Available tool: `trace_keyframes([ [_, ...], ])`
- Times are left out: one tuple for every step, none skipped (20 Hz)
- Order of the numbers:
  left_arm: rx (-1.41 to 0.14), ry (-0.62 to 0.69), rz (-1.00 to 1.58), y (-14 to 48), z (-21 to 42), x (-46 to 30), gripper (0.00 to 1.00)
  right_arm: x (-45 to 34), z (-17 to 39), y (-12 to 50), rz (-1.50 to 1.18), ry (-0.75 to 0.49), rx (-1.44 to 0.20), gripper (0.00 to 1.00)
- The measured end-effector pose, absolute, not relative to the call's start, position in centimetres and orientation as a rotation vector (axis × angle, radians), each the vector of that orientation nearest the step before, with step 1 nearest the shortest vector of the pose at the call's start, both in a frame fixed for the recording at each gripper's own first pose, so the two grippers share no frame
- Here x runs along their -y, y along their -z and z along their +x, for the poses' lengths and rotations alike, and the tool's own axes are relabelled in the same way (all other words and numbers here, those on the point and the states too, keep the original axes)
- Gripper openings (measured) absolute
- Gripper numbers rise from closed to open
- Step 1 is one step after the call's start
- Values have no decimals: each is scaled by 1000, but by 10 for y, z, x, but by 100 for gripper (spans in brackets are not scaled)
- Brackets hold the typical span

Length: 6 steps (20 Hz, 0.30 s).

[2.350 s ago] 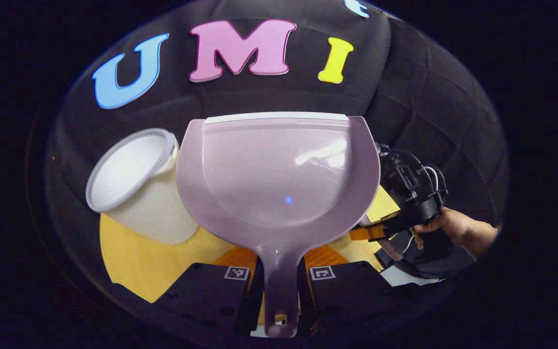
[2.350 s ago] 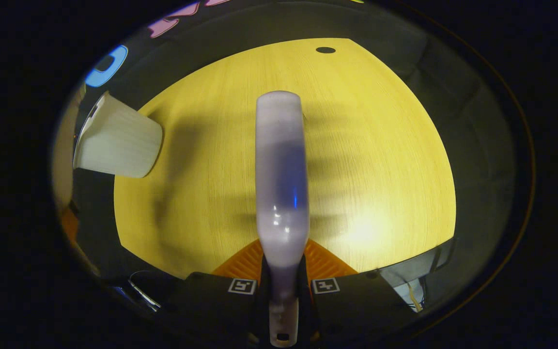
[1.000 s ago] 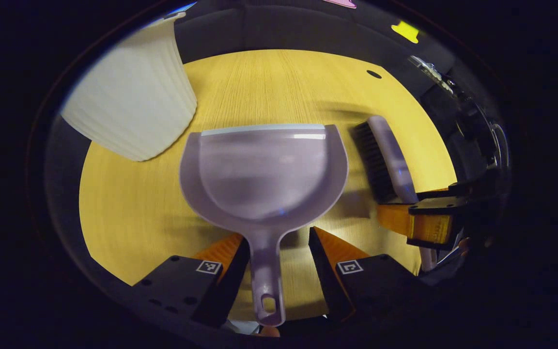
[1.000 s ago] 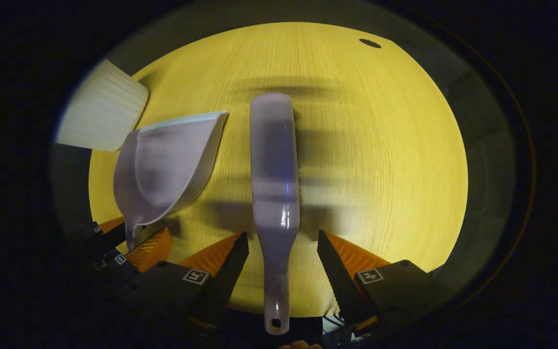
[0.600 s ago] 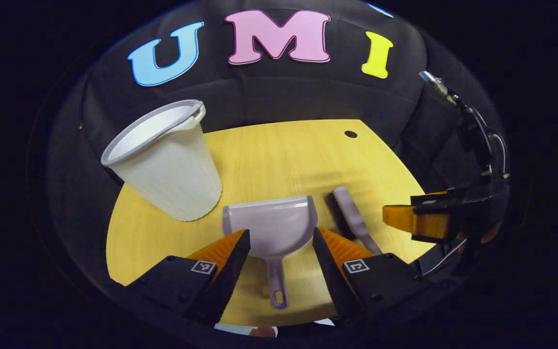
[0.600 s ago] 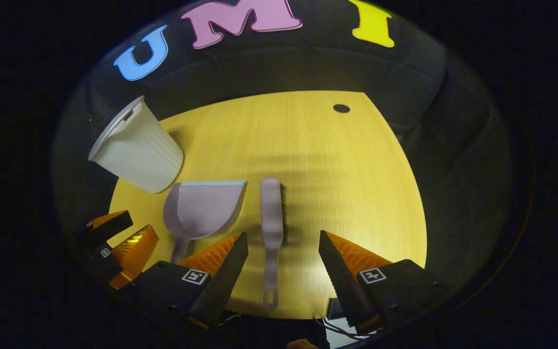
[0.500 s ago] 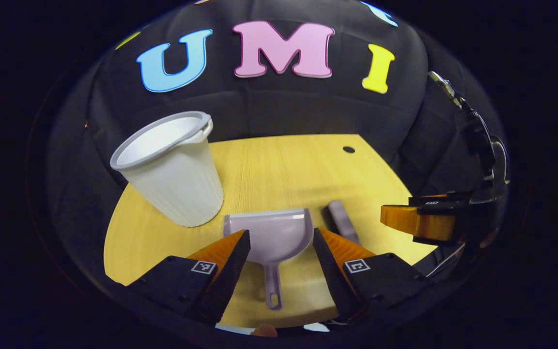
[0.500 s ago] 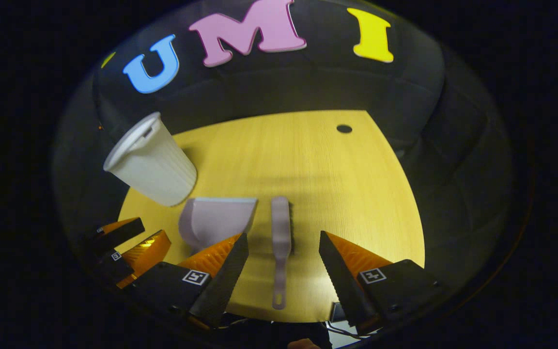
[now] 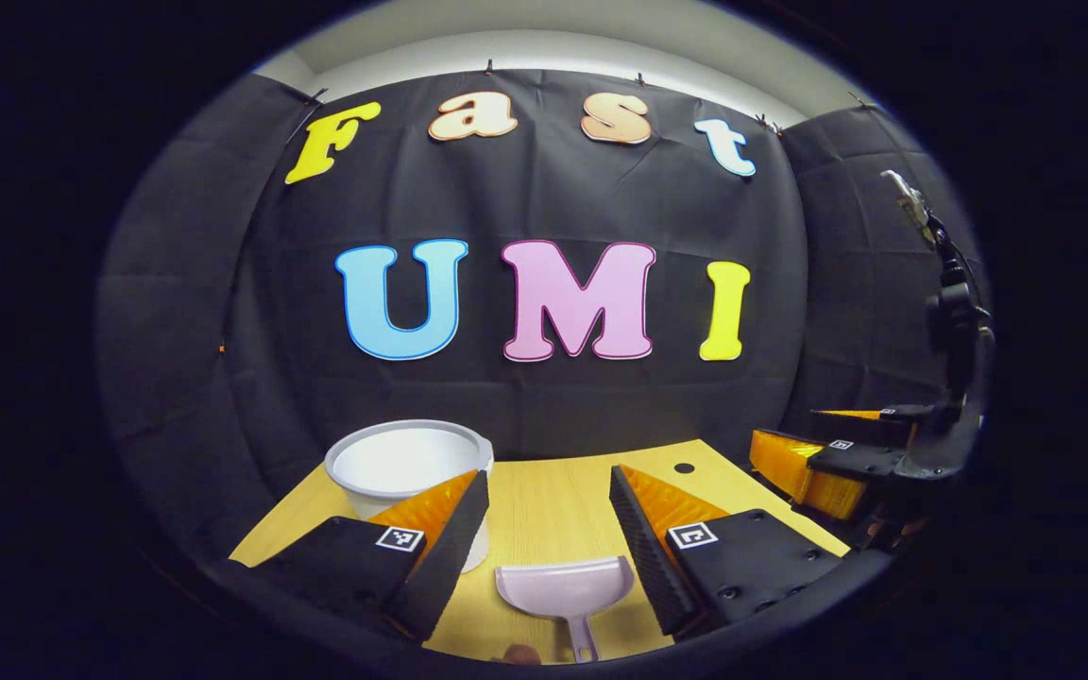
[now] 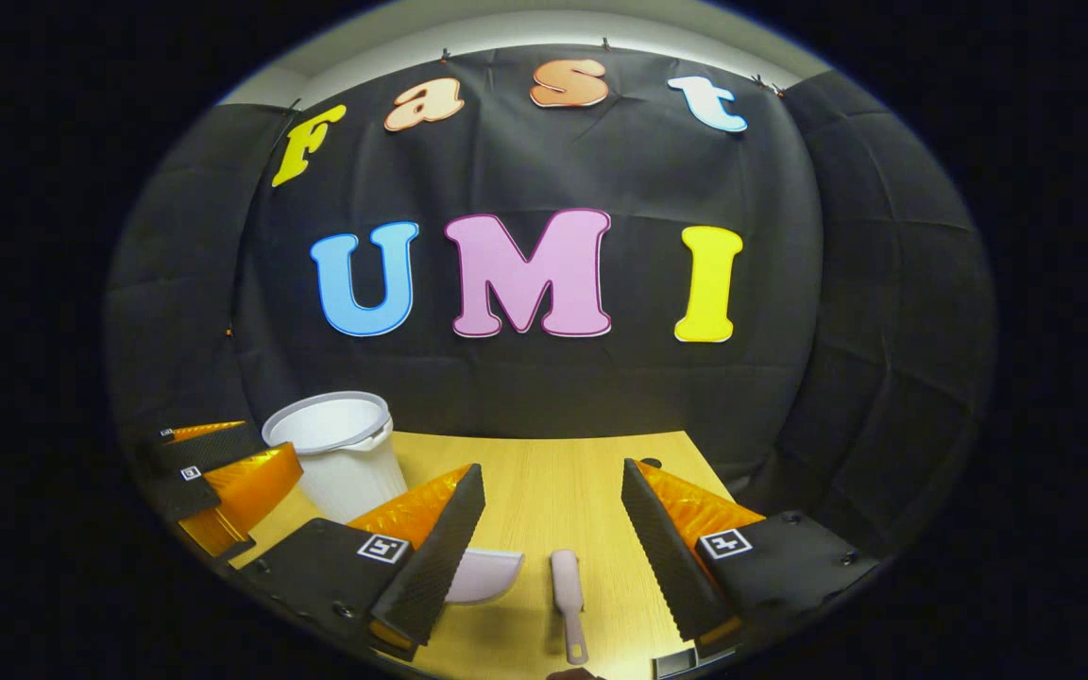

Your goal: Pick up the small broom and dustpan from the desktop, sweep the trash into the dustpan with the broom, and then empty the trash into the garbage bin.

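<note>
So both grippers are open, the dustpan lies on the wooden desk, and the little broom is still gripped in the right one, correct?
Not quite. The right gripper view shows the broom lying on the desk, between the fingers of the right gripper but untouched. The rest holds: both grippers are open, the left gripper too, and the dustpan lies on the desk.

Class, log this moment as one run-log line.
left gripper: open | right gripper: open | dustpan: on desktop | broom: beside it | garbage bin: upright

Lilac dustpan and matching small broom lie flat on tabletop, side by side; white ribbed garbage bin upright behind.
</note>
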<state>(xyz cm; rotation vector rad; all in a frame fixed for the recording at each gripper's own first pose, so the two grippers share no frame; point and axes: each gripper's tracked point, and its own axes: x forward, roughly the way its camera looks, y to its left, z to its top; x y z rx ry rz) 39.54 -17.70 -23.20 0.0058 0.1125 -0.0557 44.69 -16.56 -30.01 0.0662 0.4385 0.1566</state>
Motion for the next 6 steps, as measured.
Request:
trace_keyframes([
  [-104, 54, 4, 230, 390, 172, 76, 166, 446, 298, 69, -156, -425, 95],
  [-105, 39, 8, 228, 383, 165, 76, 163, 447, 292, 77, -162, -409, 95],
  [-96, 24, 14, 225, 379, 159, 75, 161, 449, 289, 78, -164, -390, 95],
  [-87, 22, 20, 220, 373, 155, 76, 158, 447, 282, 70, -164, -371, 95],
  [-71, 23, 23, 215, 367, 156, 76, 155, 441, 271, 58, -162, -352, 95],
  [-61, 31, 24, 213, 363, 157, 76, 153, 436, 265, 52, -162, -347, 95],
])
